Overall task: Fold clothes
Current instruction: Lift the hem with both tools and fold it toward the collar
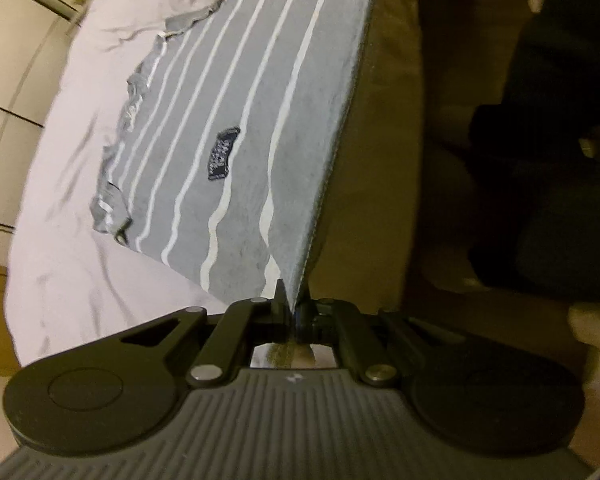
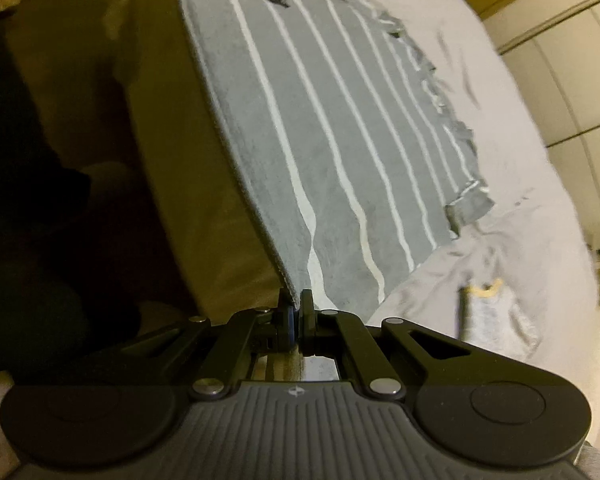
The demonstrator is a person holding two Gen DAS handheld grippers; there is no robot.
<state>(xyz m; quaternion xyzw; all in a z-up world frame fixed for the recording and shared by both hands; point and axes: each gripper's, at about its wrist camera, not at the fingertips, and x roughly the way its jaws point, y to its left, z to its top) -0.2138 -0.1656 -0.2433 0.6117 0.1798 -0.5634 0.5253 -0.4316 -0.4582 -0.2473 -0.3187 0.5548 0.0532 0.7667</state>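
Grey striped shirt [image 1: 228, 128] hangs taut over the bed's [image 1: 60, 208] edge; my left tongs [image 1: 290, 304] and right tongs [image 2: 296, 306] clamp its hem corners to spread it flat.

Left wrist view: sits just behind the left hand-held gripper [image 1: 290, 300], low at the near edge of the bed [image 1: 52, 240], facing far across it along the striped grey shirt [image 1: 220, 120]; cupboards at far left. Very close range.

Right wrist view: same setup behind the right hand-held gripper [image 2: 296, 300], cupboards at far right.

Shared: both views take in the shirt, its dark patch, and the pale sheet.
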